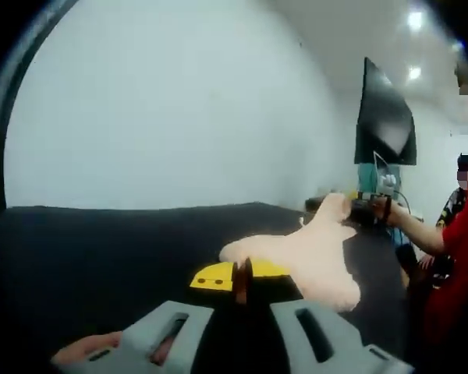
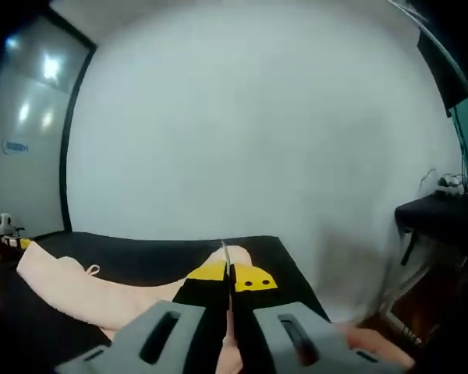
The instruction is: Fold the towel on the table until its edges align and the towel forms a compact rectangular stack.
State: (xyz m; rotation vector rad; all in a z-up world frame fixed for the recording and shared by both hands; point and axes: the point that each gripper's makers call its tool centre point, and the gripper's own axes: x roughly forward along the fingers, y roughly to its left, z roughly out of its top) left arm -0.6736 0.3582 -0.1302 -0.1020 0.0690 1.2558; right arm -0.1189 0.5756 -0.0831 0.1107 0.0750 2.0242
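Note:
A cream towel (image 1: 312, 257) lies stretched in a long band across the black table (image 1: 101, 249). My left gripper (image 1: 242, 276), with yellow tips, is shut on the towel's near end. At the far end the right gripper (image 1: 366, 210), held in a person's hand, grips the other corner, slightly lifted. In the right gripper view the towel (image 2: 86, 288) runs off to the left toward the left gripper (image 2: 4, 238). The right gripper (image 2: 230, 276) is shut, and a pinch of cloth sticks up between its tips.
A white wall stands behind the table (image 2: 156, 249). A black panel (image 1: 386, 117) hangs at the right, with a person in red (image 1: 460, 257) below it. A black side table (image 2: 444, 210) stands off the table's right end.

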